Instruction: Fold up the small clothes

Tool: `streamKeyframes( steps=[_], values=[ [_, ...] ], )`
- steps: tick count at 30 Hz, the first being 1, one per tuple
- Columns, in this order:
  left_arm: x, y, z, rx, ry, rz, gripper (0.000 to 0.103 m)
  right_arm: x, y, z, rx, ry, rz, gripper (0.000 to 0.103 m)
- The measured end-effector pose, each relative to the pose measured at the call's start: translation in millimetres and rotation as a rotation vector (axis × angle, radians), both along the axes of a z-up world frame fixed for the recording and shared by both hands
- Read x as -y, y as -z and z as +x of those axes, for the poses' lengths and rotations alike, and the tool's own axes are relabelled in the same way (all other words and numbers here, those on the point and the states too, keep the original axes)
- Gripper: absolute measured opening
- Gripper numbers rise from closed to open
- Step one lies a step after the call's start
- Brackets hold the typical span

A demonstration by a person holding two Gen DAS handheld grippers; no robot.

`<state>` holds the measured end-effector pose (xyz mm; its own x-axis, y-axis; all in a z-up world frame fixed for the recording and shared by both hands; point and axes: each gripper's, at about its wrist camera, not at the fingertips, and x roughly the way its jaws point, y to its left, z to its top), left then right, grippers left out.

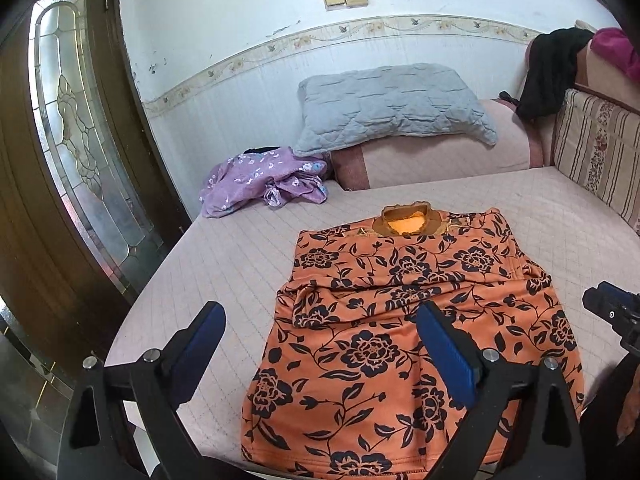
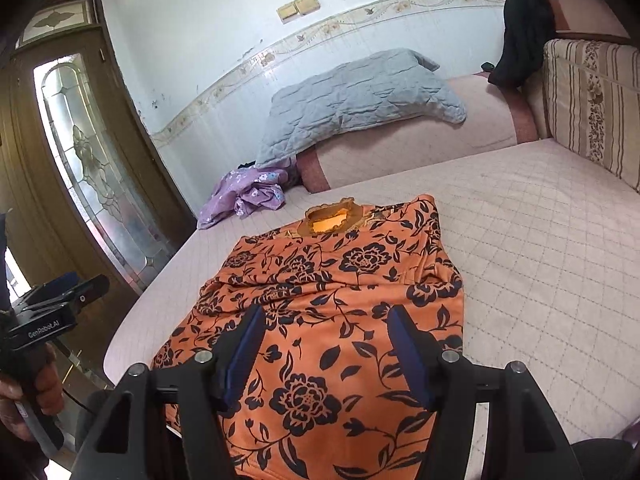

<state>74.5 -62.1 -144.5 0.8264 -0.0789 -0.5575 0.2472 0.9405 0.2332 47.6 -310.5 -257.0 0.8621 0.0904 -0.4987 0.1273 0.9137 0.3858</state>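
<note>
An orange top (image 1: 404,320) printed with dark navy flowers lies flat on a bed covered by a pale pink quilted sheet (image 1: 224,264). Its collar points away from both claws and its hem lies nearest them. Both sides look already folded inward, the sleeves tucked across the middle, leaving a long narrow shape with a rumpled ridge across the chest.

The left gripper (image 1: 320,320) hovers over the top's left edge, its blue-padded fingers spread wide and holding nothing; one finger is above bare sheet, the other above the cloth. The right gripper (image 2: 326,326) hangs over the lower half of the top, fingers also spread apart and empty.

By my judgement the task is partway done: the side folds are in, and the hem-to-collar fold is left.

Beyond the left gripper, off to its left, a crumpled purple floral garment (image 1: 260,184) sits unfolded near the wall. A grey quilted pillow (image 1: 392,108) rests farther back, beyond the collar.
</note>
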Motion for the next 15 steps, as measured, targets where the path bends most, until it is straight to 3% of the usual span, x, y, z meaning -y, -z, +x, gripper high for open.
streamKeyframes(
  steps=[10, 15],
  values=[
    [-1.6, 13.3, 23.8, -0.037, 0.003, -0.008, 0.096, 1.0, 7.6, 9.5, -0.031, 0.019, 0.000, 0.067],
    [-3.2, 36.7, 68.3, -0.083, -0.017, -0.006, 0.096, 1.4, 14.6, 29.1, -0.082, 0.034, -0.011, 0.067]
  ],
)
